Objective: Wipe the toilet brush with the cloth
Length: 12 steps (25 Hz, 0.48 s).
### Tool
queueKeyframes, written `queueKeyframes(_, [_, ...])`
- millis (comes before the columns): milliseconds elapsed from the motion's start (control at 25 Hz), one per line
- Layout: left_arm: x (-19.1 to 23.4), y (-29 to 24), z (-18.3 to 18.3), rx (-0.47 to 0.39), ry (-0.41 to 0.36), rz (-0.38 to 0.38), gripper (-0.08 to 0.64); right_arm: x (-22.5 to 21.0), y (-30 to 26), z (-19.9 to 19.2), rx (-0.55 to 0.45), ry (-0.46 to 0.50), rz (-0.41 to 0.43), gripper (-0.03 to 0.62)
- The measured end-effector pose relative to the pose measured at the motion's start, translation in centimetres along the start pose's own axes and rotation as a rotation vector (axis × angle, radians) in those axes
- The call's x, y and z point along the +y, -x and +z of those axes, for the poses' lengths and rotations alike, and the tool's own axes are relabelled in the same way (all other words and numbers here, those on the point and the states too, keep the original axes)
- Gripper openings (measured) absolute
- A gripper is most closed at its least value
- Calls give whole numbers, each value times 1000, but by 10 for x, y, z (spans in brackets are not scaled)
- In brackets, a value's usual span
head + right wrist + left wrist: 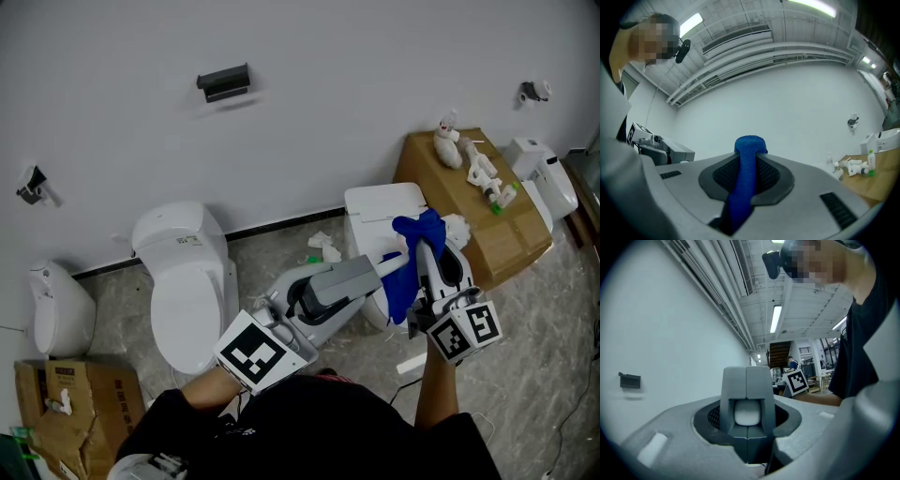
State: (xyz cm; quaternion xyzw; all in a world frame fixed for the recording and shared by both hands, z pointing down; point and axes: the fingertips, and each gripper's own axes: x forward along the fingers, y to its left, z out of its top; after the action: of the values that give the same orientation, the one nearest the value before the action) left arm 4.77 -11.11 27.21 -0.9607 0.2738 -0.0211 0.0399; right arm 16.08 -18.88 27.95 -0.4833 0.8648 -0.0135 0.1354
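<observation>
The toilet brush [349,277] is a grey blocky piece with a white rounded end [394,265]. In the left gripper view the brush [746,394] stands end-on between the jaws. My left gripper [323,292] [746,420] is shut on it and holds it level, pointing right. A blue cloth [412,258] hangs over the brush's white end. My right gripper [427,255] is shut on that cloth and points up and away from me. In the right gripper view the cloth [746,173] runs as a folded strip between the jaws of the right gripper [746,185] and sticks out past their tips.
A white toilet [183,281] stands on the floor at the left and a second white toilet [380,208] lies behind the cloth. A cardboard box [506,234] with white bottles sits at the right. Another carton [75,403] is at the lower left beside a urinal [52,309].
</observation>
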Motion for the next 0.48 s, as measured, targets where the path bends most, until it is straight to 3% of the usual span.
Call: queueKeyframes(480, [1, 0, -2, 8, -4, 5, 167, -21, 0, -7, 11, 7, -52, 64])
